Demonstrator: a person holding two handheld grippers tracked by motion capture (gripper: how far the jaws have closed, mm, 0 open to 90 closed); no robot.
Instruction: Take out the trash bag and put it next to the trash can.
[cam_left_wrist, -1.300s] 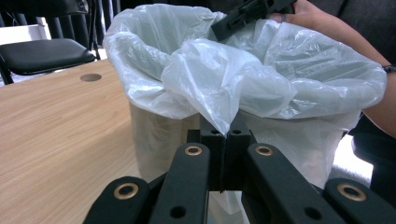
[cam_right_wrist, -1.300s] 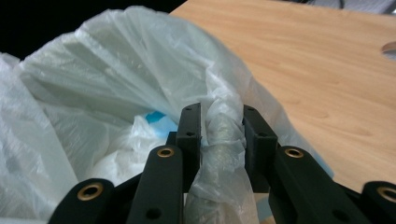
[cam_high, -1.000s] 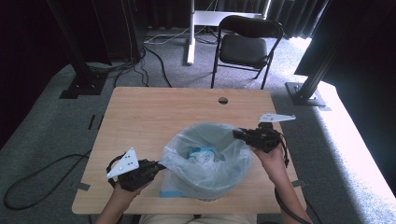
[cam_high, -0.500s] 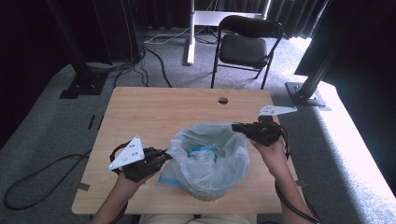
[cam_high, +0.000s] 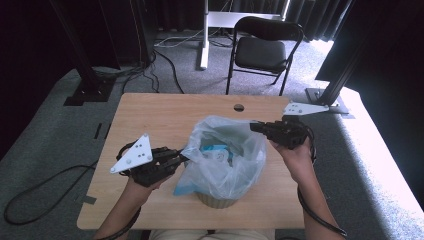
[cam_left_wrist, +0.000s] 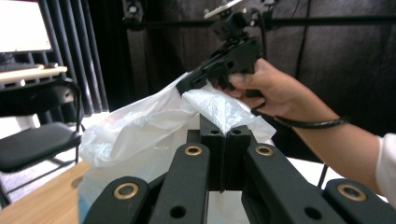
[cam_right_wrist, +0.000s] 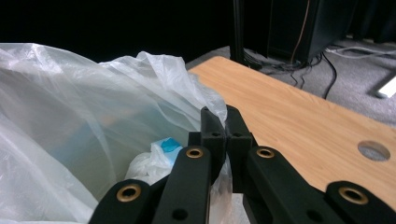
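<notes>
A clear plastic bag (cam_high: 225, 155) lines a small bin (cam_high: 216, 201) near the front of the wooden table (cam_high: 165, 117). Crumpled white and blue rubbish (cam_high: 216, 152) lies inside. My left gripper (cam_high: 184, 157) is shut on the bag's left rim, its jaws pinching the film (cam_left_wrist: 219, 109) in the left gripper view. My right gripper (cam_high: 254, 127) is shut on the bag's far right rim; the film (cam_right_wrist: 219, 107) sits between its closed jaws in the right gripper view. The bag's mouth is stretched between the two grippers.
A round cable hole (cam_high: 238, 107) sits near the table's far edge. A black folding chair (cam_high: 262, 50) stands beyond the table, with cables (cam_high: 165, 55) on the grey floor. Black stand legs (cam_high: 87, 87) are at the far left.
Both grippers have lifted and moved away from me with the bag's rim, pulling the bag up and its mouth wider over the bin.
</notes>
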